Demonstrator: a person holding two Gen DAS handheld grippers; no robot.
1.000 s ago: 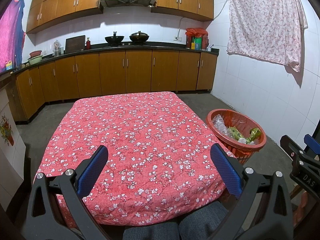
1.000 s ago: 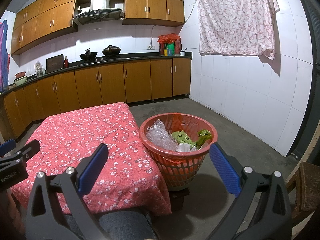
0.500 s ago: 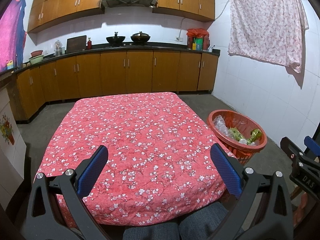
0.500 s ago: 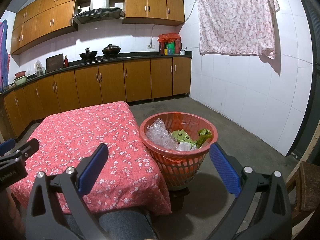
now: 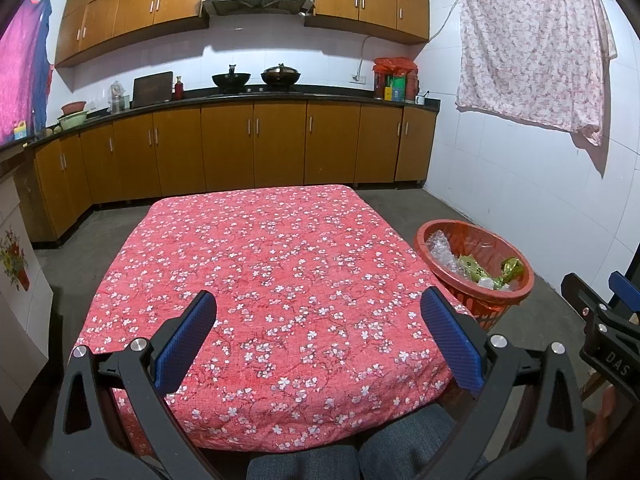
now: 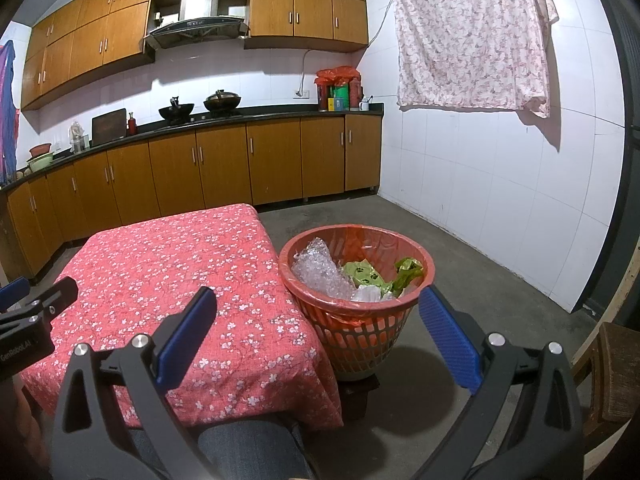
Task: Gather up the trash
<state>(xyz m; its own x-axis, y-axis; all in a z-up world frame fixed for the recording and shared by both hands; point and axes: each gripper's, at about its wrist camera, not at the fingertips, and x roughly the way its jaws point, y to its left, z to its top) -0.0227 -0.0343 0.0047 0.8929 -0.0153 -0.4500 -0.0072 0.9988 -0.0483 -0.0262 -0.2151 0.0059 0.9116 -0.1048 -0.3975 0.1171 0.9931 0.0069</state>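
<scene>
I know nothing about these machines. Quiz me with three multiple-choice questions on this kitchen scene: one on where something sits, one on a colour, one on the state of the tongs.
1. Where does the orange basket stand?
A. on the counter
B. on the floor by the table's right side
C. on the table

2. What colour is the flowered tablecloth?
A. red
B. green
C. white

3. How are the left tongs and right tongs?
A. both shut on trash
B. one shut, one open
C. both open, holding nothing

Answers:
1 B, as it sits beside the draped table edge, low on the grey floor.
2 A, as the cloth is red with small pale blossoms.
3 C, as the blue pads stand wide apart in both views with nothing between them.
</scene>
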